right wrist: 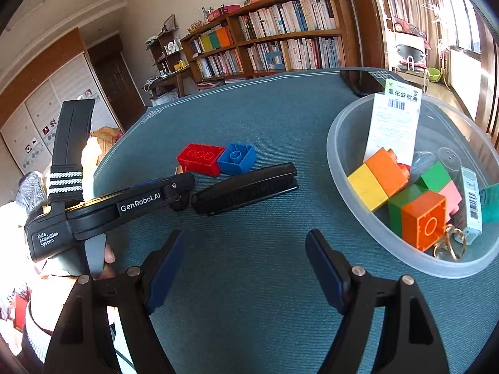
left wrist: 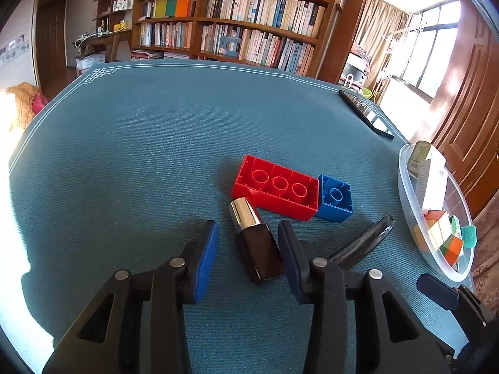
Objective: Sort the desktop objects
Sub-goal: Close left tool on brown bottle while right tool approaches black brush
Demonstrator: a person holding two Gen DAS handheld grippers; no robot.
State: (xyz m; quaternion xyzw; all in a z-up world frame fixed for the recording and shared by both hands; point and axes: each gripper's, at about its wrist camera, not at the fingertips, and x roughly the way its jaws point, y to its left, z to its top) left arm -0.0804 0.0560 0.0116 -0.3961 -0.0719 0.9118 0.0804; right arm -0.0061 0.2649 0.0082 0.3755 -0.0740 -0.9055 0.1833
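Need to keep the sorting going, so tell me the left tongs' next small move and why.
Probably close the left tongs on the dark bottle with the silver cap. They stand open with the bottle lying between the blue pads, one pad right beside it and the other apart from it. The clear bowl already holds sorted blocks, so the bottle likely goes there next.

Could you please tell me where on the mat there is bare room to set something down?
The teal mat is bare between the far bookshelf-side edge and the red brick. It is crowded near the left gripper: bottle, blue brick, black comb. The bowl is full.
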